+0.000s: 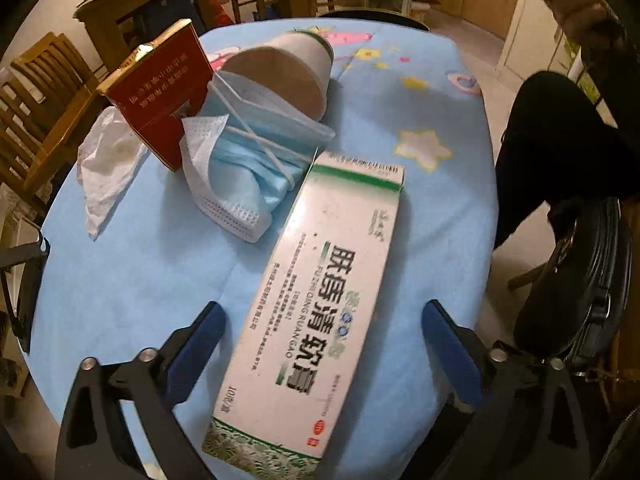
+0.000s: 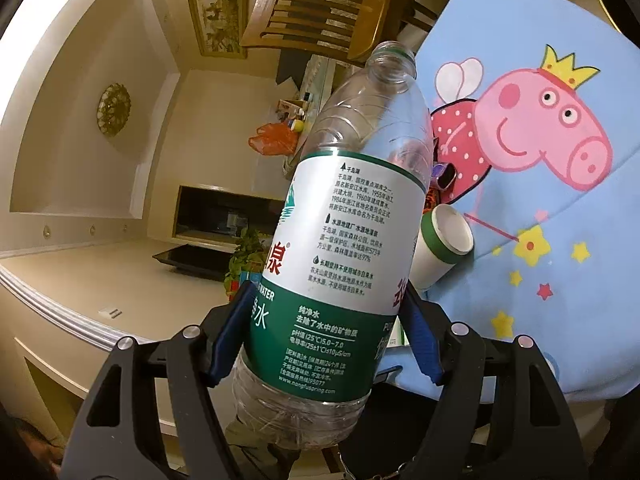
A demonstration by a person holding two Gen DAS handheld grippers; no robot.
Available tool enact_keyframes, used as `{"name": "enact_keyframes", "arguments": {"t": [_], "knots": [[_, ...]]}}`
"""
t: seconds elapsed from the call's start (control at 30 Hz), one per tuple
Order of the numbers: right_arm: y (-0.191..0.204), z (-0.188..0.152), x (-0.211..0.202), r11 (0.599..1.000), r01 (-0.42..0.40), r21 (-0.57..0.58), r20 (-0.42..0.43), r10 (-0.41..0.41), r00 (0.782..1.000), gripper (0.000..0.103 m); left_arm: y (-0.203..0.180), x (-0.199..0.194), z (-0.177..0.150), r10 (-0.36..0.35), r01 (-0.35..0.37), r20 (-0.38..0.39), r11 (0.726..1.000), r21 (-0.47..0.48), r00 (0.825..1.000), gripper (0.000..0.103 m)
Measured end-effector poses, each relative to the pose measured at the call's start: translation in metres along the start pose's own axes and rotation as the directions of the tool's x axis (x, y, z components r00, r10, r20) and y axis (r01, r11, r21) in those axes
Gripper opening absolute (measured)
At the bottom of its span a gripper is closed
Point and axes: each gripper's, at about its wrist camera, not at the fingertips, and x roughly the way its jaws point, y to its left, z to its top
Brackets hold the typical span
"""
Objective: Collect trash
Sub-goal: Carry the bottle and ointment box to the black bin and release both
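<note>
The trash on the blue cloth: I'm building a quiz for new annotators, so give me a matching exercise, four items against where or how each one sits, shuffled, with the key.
Items
1. plastic bottle
2. ointment box
3. paper cup
4. crumpled tissue

States
A. lying on its side behind the face mask
B. lying flat between the open left gripper jaws
C. uncapped, clamped in the right gripper
D. beside the red box, near the cloth's edge

Pairs: 1-C, 2-B, 3-A, 4-D
</note>
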Motion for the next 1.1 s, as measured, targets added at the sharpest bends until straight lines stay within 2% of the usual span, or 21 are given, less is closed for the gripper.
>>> {"name": "enact_keyframes", "arguments": {"t": [0.03,0.07,0.13,0.27,0.43,0.57,0.63,0.7,0.77,0.8,0.83,0.87,0.9,0.93,0.97,1.03,1.1], "knots": [[0.001,-0.002,-0.004,1.0,0.005,0.0,0.006,-0.005,1.0,0.07,0.0,-0.004,0.001,0.012,-0.012,0.025,1.0,-0.016,1.0,0.071],[0.001,-0.002,-0.007,1.0,0.011,0.002,0.011,-0.011,1.0,0.07,0.004,-0.008,0.002,0.022,-0.019,0.044,0.998,-0.056,0.999,0.053],[0.001,-0.004,-0.01,1.0,0.011,0.007,0.016,-0.011,1.0,0.07,0.006,-0.006,0.003,0.064,-0.06,0.03,0.992,-0.114,0.998,0.054],[0.008,-0.009,-0.011,1.0,0.023,0.003,0.021,-0.023,1.0,0.07,-0.003,-0.008,0.001,0.069,-0.066,0.035,0.994,-0.09,0.997,0.049],[0.009,-0.009,-0.013,1.0,0.027,0.003,0.038,-0.027,0.999,0.07,-0.013,-0.022,-0.004,0.127,-0.124,0.048,0.99,-0.064,0.991,0.049],[0.01,-0.008,-0.014,1.0,0.028,-0.005,0.048,-0.028,0.998,0.07,0.006,-0.052,-0.011,0.135,-0.113,0.125,0.979,-0.169,0.983,0.048],[0.012,-0.008,-0.018,1.0,0.023,-0.008,0.057,-0.022,0.998,0.07,0.017,-0.081,-0.017,0.144,-0.085,0.216,0.962,-0.259,0.966,0.048],[0.012,-0.003,-0.029,0.999,0.033,-0.022,0.089,-0.031,0.996,0.07,0.035,-0.121,-0.023,0.193,-0.058,0.334,0.925,-0.376,0.923,0.048],[0.01,0.005,-0.044,0.996,0.078,-0.046,0.146,-0.071,0.987,0.07,0.051,-0.147,-0.028,0.237,-0.031,0.404,0.889,-0.456,0.883,0.048],[0.011,0.01,-0.056,0.987,0.142,-0.072,0.199,-0.125,0.972,0.07,0.057,-0.161,-0.03,0.276,-0.031,0.434,0.87,-0.492,0.858,0.048],[0.012,0.013,-0.064,0.976,0.197,-0.093,0.24,-0.17,0.956,0.069,0.056,-0.167,-0.027,0.302,-0.044,0.445,0.863,-0.502,0.843,0.048],[0.015,0.019,-0.077,0.939,0.32,-0.129,0.321,-0.266,0.909,0.067,0.055,-0.172,-0.023,0.329,-0.061,0.455,0.858,-0.51,0.827,0.048],[0.015,0.025,-0.085,0.89,0.432,-0.147,0.387,-0.35,0.853,0.066,0.053,-0.176,-0.016,0.346,-0.07,0.467,0.856,-0.512,0.814,0.048],[0.012,0.03,-0.09,0.853,0.501,-0.144,0.42,-0.406,0.812,0.066,0.049,-0.178,-0.005,0.353,-0.067,0.489,0.858,-0.51,0.798,0.048],[0.002,0.04,-0.096,0.822,0.558,-0.114,0.437,-0.463,0.771,0.063,0.045,-0.177,0.006,0.347,-0.054,0.508,0.862,-0.505,0.788,0.048],[-0.02,0.058,-0.107,0.797,0.603,-0.039,0.435,-0.53,0.728,0.058,0.033,-0.167,0.04,0.314,-0.025,0.544,0.881,-0.472,0.778,0.048],[-0.038,0.075,-0.114,0.743,0.669,0.012,0.442,-0.604,0.664,0.049,0.021,-0.149,0.08,0.266,0.005,0.569,0.903,-0.429,0.778,0.048]]}}
